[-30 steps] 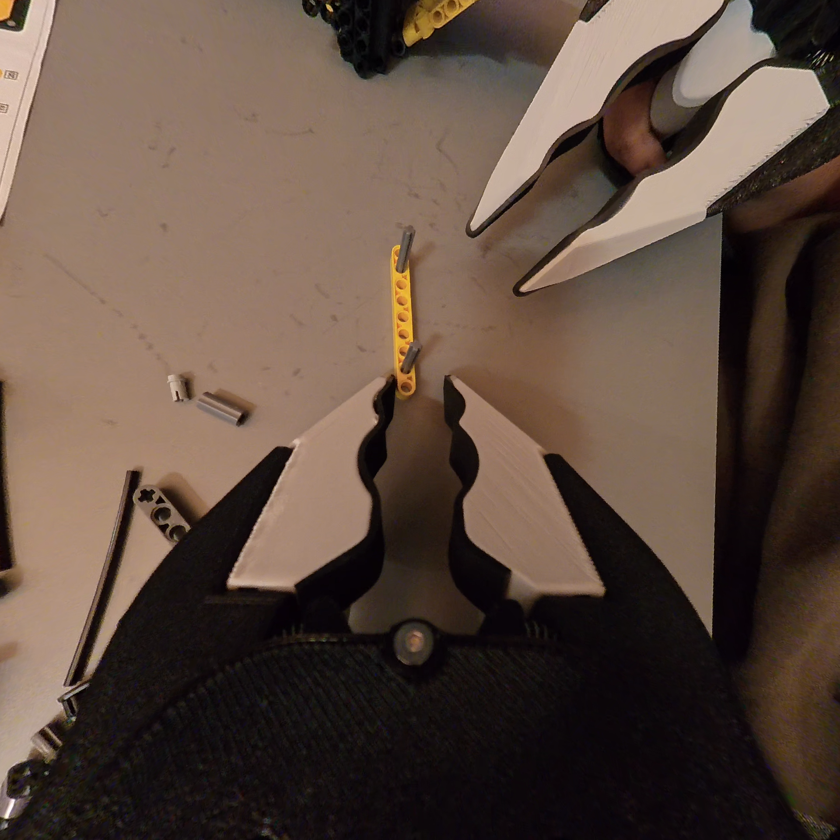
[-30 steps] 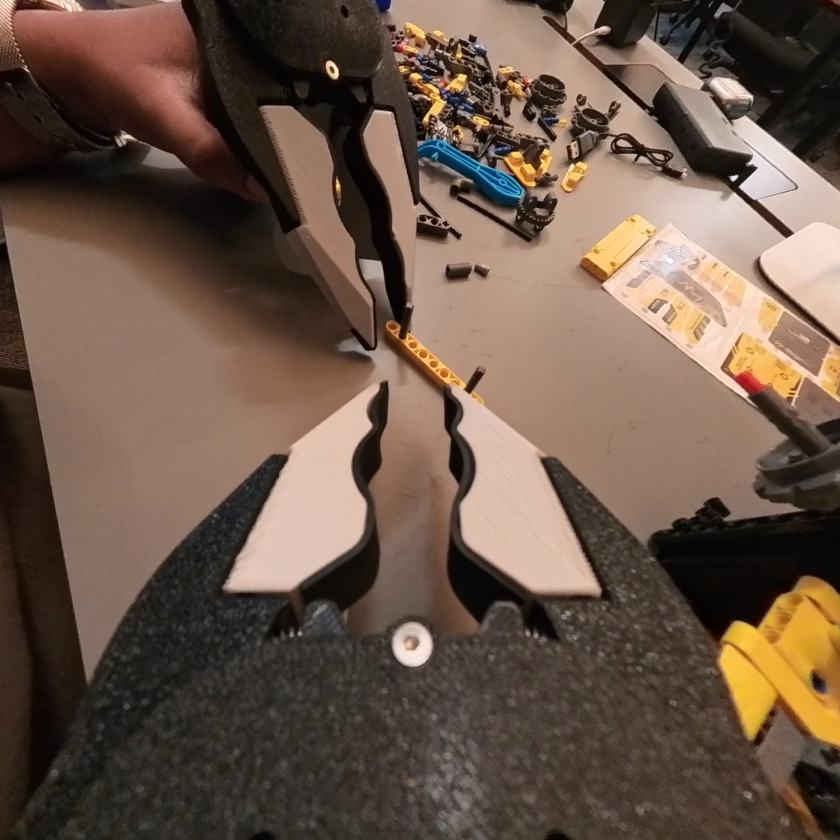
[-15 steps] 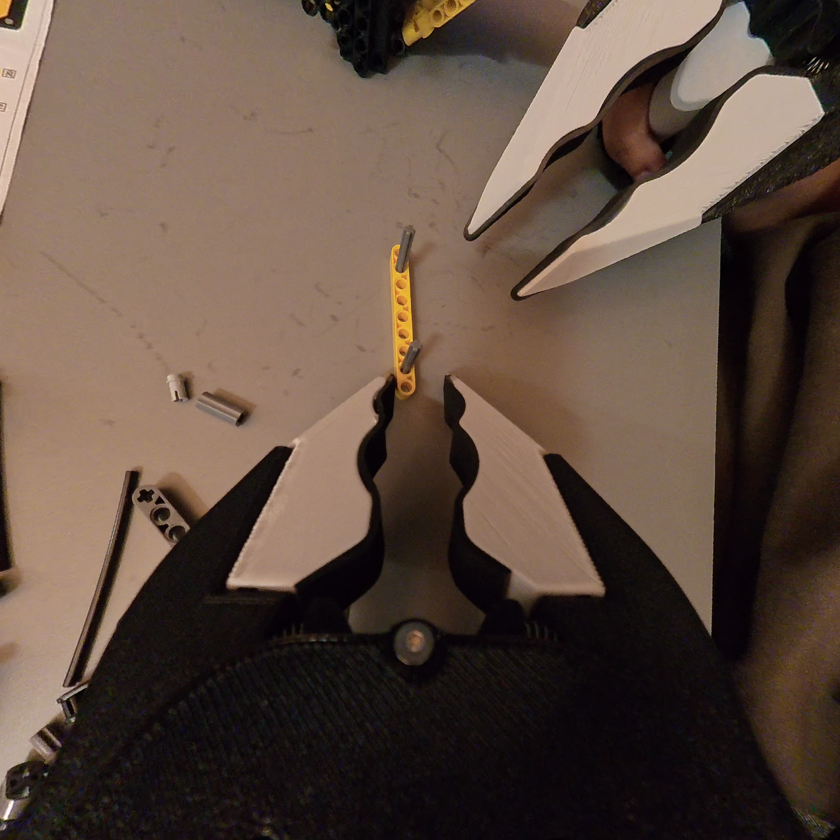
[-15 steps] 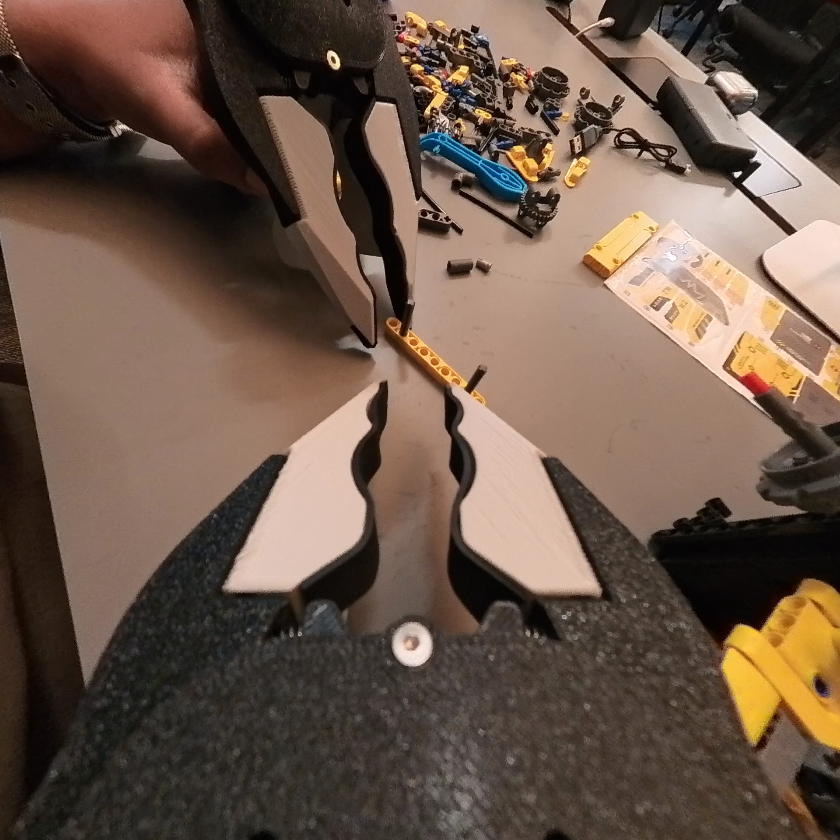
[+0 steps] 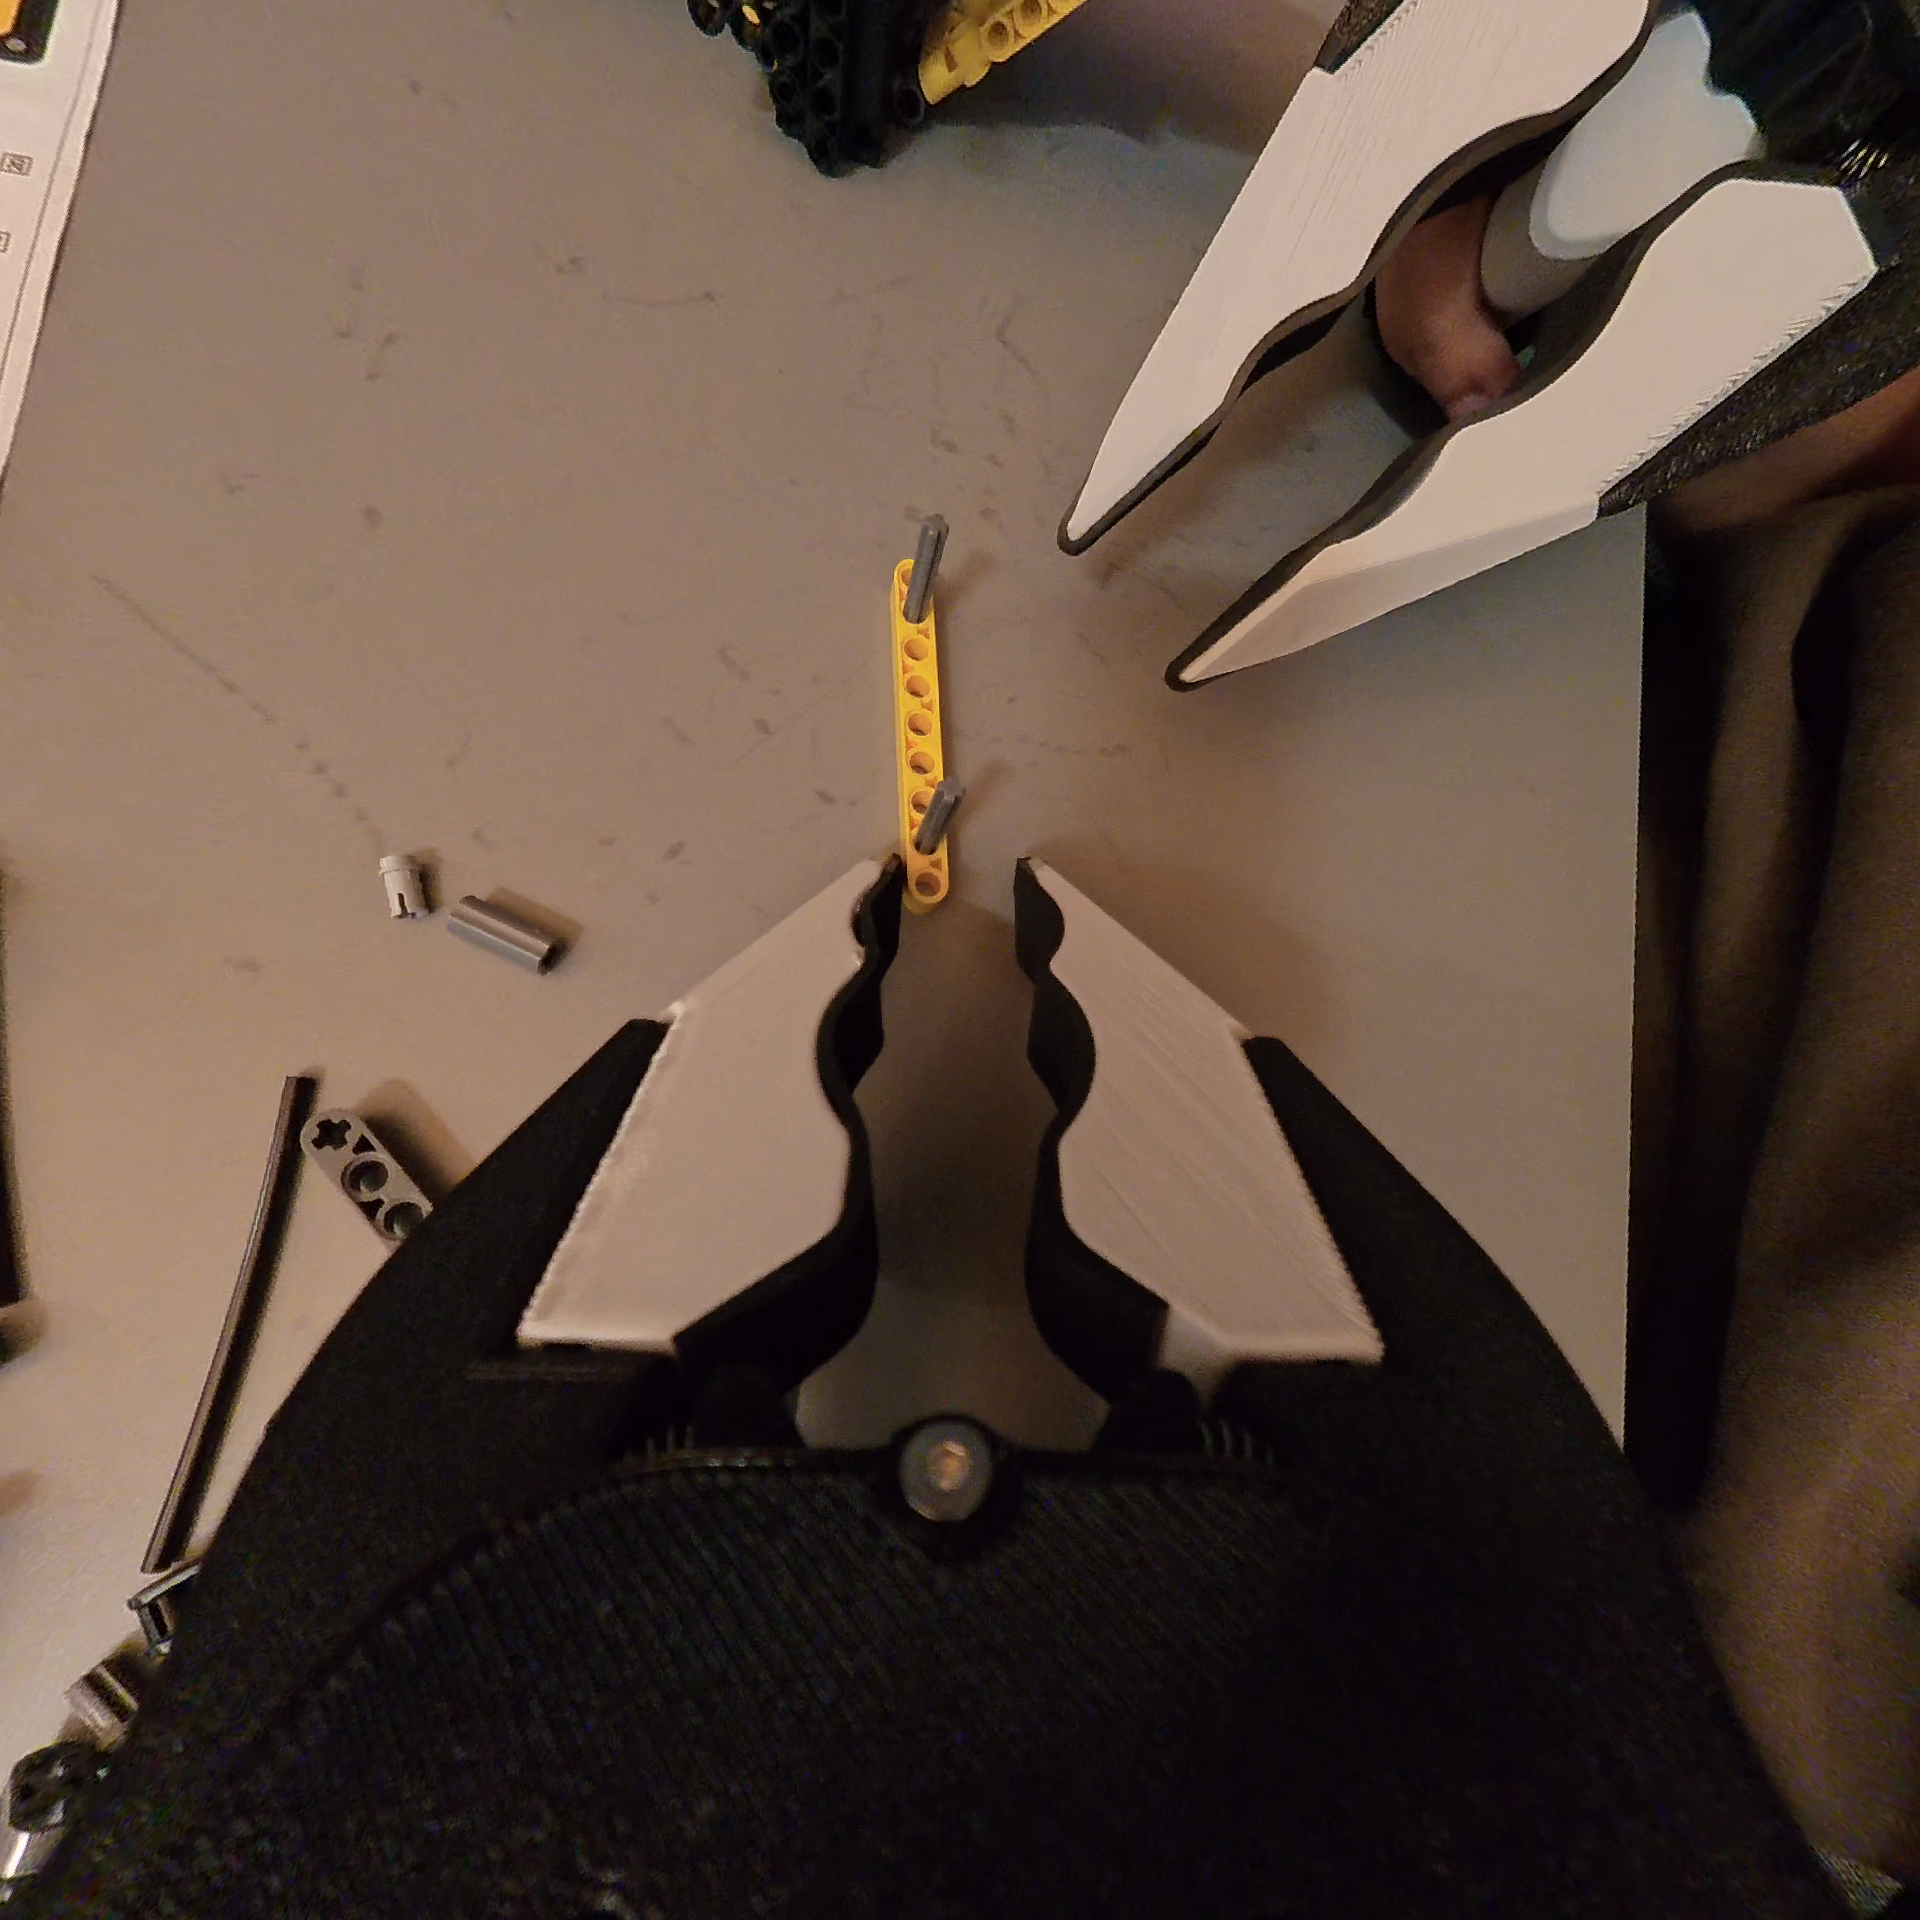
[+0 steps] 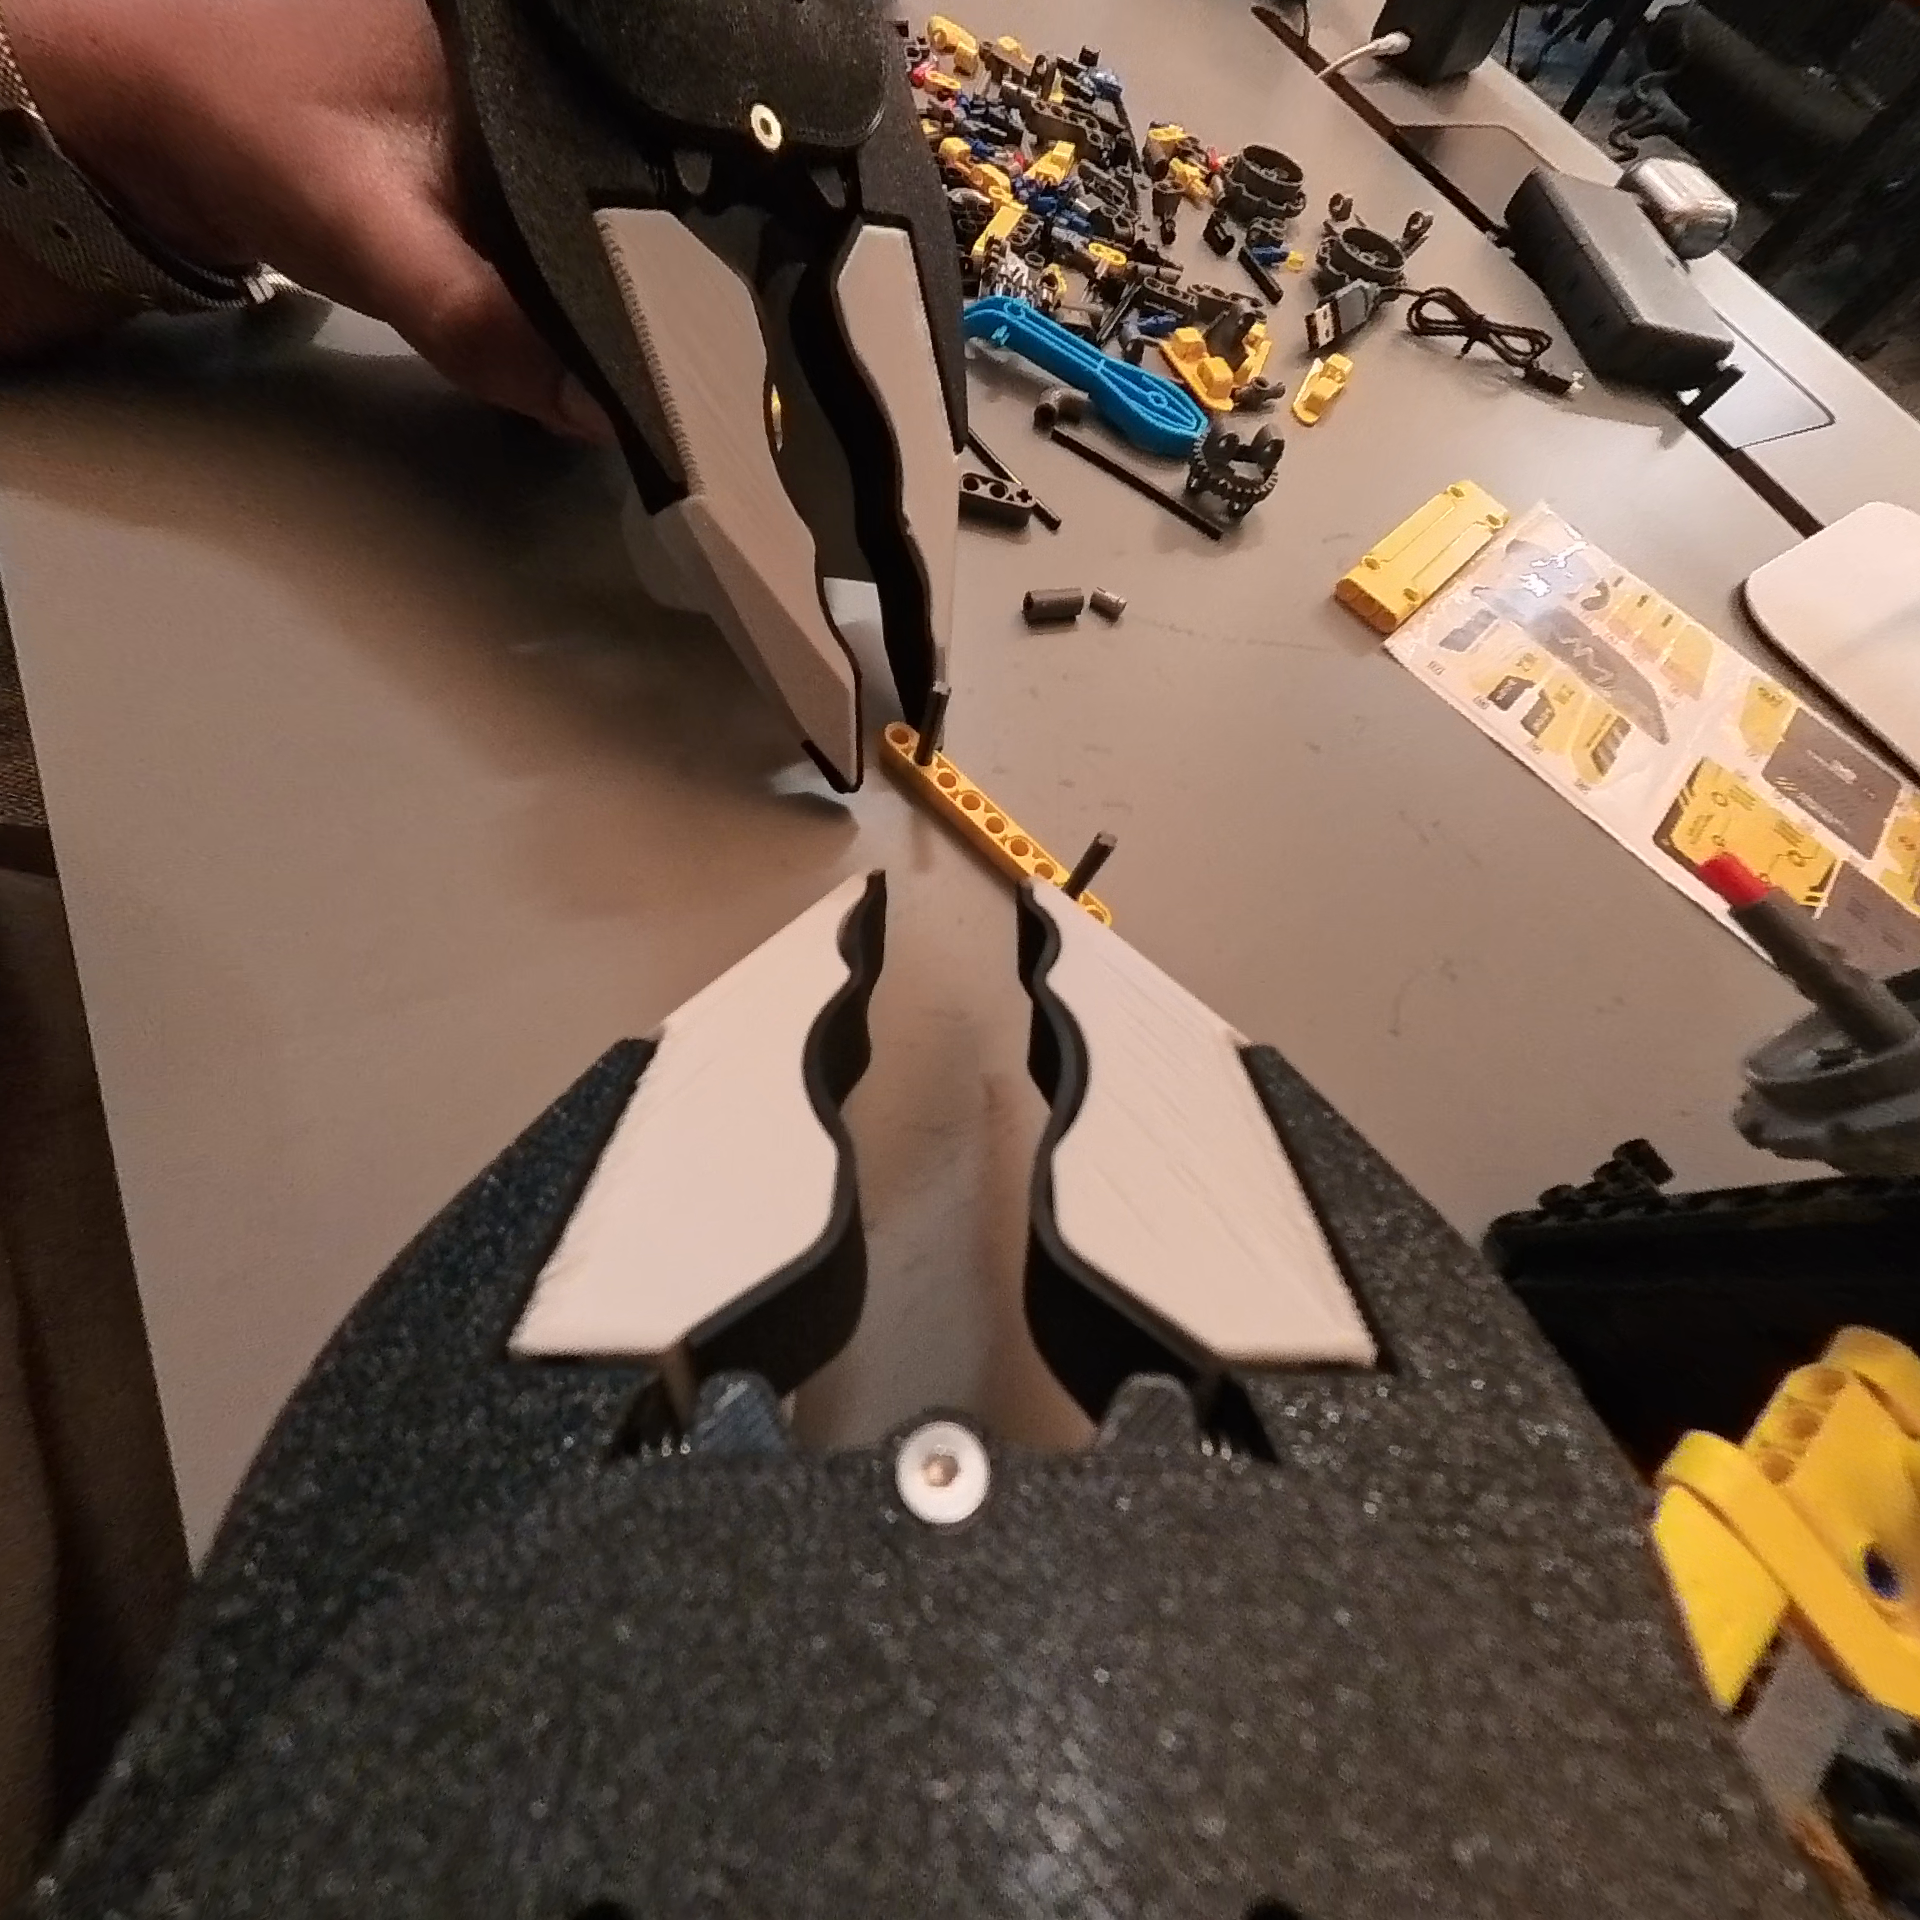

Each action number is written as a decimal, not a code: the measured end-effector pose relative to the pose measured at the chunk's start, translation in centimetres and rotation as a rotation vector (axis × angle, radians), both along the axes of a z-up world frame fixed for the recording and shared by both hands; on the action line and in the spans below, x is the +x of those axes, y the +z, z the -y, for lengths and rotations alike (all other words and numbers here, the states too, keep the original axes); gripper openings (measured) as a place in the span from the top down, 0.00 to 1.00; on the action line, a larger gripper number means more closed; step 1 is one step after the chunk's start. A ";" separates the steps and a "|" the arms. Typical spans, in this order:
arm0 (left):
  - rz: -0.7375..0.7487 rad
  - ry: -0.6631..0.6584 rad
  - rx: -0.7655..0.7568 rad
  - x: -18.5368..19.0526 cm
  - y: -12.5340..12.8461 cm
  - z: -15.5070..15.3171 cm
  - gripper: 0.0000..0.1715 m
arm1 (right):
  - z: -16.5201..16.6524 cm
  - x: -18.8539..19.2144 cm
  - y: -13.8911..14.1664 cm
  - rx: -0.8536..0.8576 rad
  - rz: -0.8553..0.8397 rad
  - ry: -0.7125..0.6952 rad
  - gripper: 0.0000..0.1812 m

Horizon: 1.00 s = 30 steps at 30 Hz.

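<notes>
Looking down through the left wrist view, the left tool (image 5: 953, 868) is hovering over the grey surface (image 5: 520, 520) with its jaws narrowly apart and holding nothing. The yellow beam (image 5: 916, 727) is lying flat, running toward 12 o'clock. Its near end is sitting in the mouth of the jaws, tight against the 9 o'clock finger; whether they are touching I cannot tell. Two grey pins are standing in the beam, the far pin (image 5: 925, 566) at its far end and the near pin (image 5: 940, 816) just ahead of the fingertips, so any closing here is having to clear the near pin. The right tool (image 5: 1124, 608) is pointing in from 2 o'clock, jaws parted and empty, with its tips near the far pin but apart from it. A sleeve (image 5: 509, 932) and a bush (image 5: 403, 886) are lying at 9 o'clock, and a rod (image 5: 234, 1309) at 8 o'clock.

Turning to the right wrist view, the right tool (image 6: 951, 883) is showing the same narrow, empty gap. The beam (image 6: 987, 821) is crossing just beyond its tips, passing behind the 3 o'clock finger. At 12 o'clock the left tool (image 6: 883, 746) is coming down steeply onto the beam's other end, with one pin rising right beside its fingertip. A hand (image 6: 312, 156) is gripping that tool at 11 o'clock. A pile of loose parts (image 6: 1091, 156) is lying far off at 1 o'clock, and a printed sheet (image 6: 1662, 748) at 2 o'clock.
</notes>
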<state>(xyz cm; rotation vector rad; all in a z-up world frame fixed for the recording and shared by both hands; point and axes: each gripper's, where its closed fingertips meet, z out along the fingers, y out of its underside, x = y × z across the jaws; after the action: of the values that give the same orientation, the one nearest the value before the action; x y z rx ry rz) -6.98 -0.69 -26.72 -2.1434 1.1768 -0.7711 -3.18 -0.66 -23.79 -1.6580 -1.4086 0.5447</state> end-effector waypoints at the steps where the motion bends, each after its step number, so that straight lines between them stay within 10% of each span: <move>1: 0.000 0.000 0.000 0.0 0.0 0.0 0.87 | 0.0 0.0 0.0 0.000 0.000 0.000 0.86; 22: 0.084 -0.028 0.020 -0.2 1.5 0.5 0.72 | 0.0 0.0 0.0 0.000 -0.003 0.001 0.86; 30: 0.167 0.270 0.300 -5.4 6.5 -4.1 0.76 | 0.0 0.0 0.1 -0.007 -0.009 0.002 0.86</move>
<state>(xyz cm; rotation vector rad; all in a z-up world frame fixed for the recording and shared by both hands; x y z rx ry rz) -12.39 3.43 -20.26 -1.8966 0.8358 -0.5977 -3.16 -0.63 -23.69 -1.6581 -1.4030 0.5581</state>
